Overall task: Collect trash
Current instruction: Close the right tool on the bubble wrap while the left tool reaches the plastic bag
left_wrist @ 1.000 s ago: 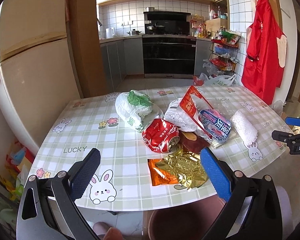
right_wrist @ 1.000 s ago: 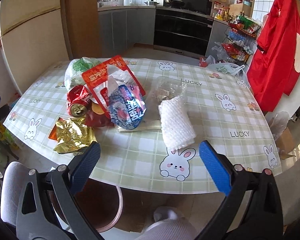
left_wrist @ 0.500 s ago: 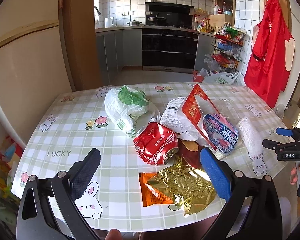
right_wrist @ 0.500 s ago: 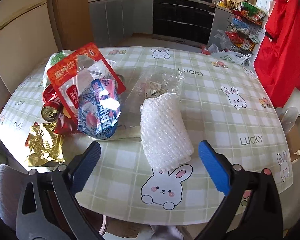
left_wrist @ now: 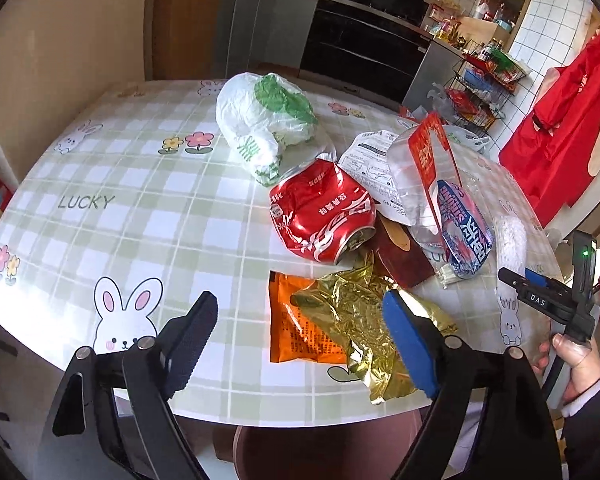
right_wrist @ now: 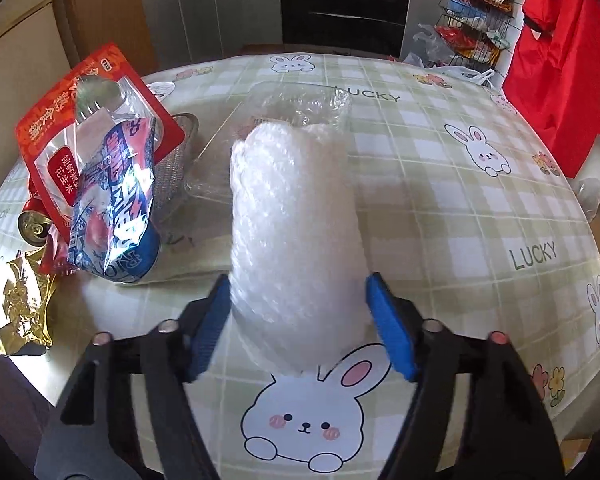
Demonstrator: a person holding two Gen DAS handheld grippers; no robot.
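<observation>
Bubble-wrap roll between right gripper pads (contact unclear), left gripper agape

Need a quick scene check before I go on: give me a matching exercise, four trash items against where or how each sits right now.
Items:
1. bubble wrap roll
2. crushed red can
3. gold foil wrapper
4. white and green plastic bag

States:
A. far side of the pile
B. between the right claw fingers
C. on its side, dented
D. lying over an orange packet

Pairs: 1-B, 2-C, 3-D, 4-A
</observation>
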